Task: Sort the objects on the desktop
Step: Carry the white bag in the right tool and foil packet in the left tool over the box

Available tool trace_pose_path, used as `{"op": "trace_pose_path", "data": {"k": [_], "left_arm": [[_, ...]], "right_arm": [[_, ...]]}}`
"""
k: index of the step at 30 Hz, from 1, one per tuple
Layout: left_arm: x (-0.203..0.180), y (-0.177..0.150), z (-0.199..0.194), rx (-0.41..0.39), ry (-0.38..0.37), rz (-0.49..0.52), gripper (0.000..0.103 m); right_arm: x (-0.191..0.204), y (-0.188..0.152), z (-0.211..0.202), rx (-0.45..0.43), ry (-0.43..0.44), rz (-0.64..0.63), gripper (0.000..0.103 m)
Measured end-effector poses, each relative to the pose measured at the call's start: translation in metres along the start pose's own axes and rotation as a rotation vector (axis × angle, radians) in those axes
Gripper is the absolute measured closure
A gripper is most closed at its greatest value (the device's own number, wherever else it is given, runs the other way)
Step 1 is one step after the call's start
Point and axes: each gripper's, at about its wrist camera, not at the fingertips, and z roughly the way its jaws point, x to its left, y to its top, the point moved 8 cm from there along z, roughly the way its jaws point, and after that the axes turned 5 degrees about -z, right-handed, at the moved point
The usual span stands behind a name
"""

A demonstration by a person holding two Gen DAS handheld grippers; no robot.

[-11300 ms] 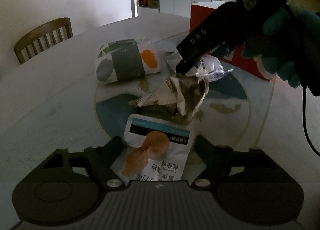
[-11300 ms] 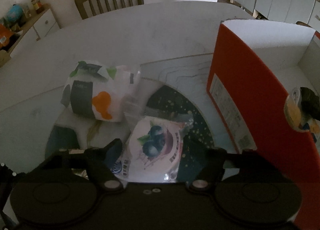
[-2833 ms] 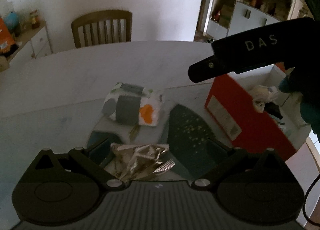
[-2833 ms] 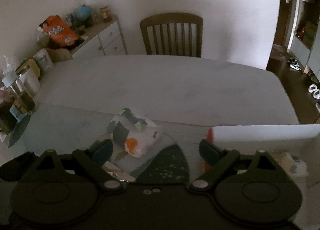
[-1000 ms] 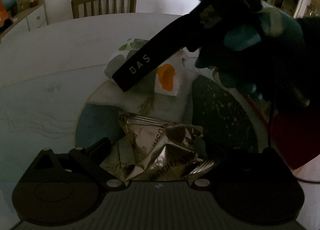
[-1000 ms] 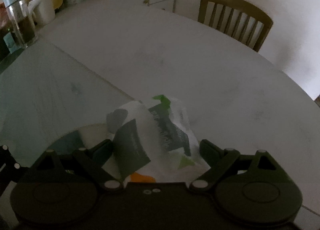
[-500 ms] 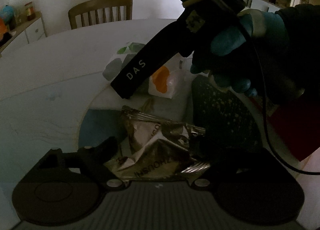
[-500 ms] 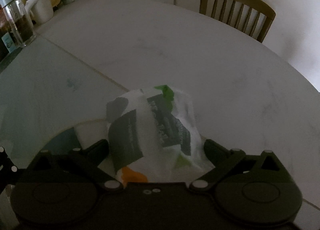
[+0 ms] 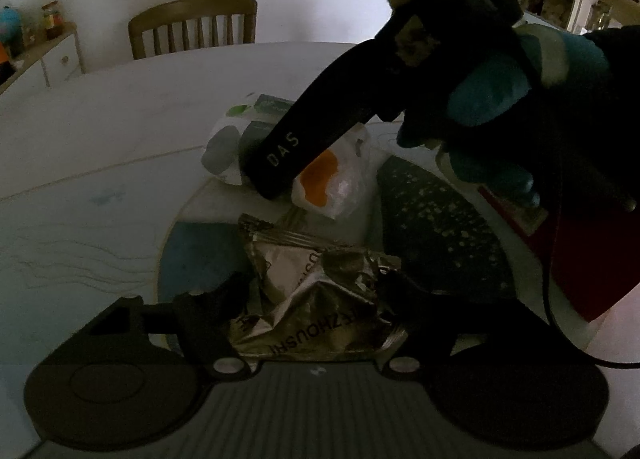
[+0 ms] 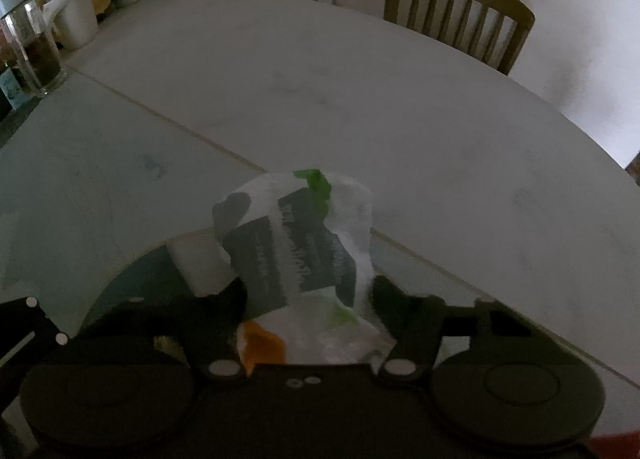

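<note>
A crumpled silver foil wrapper (image 9: 320, 299) lies on the table between the fingers of my left gripper (image 9: 316, 291), which is closed on it. A white snack packet with grey, green and orange print (image 10: 304, 259) sits between the fingers of my right gripper (image 10: 308, 295), which is shut on it. In the left wrist view the same packet (image 9: 332, 179) lies beyond the foil wrapper, with the right gripper (image 9: 272, 183) down on it. The red box (image 9: 580, 259) stands at the right.
The round white table (image 10: 360, 79) has a glass centre with a dark patterned disc (image 9: 432, 235). A wooden chair (image 10: 460, 7) stands at the far side. A glass jar (image 10: 36, 55) and mug (image 10: 76, 19) stand at the far left.
My left gripper has closed in on the foil wrapper. My right gripper has closed on the white packet and squeezed it.
</note>
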Motion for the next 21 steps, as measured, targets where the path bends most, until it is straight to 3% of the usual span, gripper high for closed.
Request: {"op": "trace_pose_path", "data": {"k": [1, 17, 19, 21], "left_arm": [[-0.001, 0.0, -0.001, 0.0, -0.009, 0.004, 0.038], [0.005, 0.008, -0.025, 0.003, -0.01, -0.014, 0.044], [0.005, 0.011, -0.032, -0.003, -0.004, -0.017, 0.053], [0.003, 0.013, -0.037, -0.006, -0.008, -0.024, 0.054]], "right_arm": [[0.0, -0.001, -0.002, 0.003, -0.008, 0.005, 0.046], [0.003, -0.012, -0.065, -0.025, -0.047, 0.091, 0.049], [0.004, -0.015, -0.077, -0.033, -0.053, 0.101, 0.049], [0.003, -0.016, -0.088, -0.043, -0.044, 0.111, 0.049]]}}
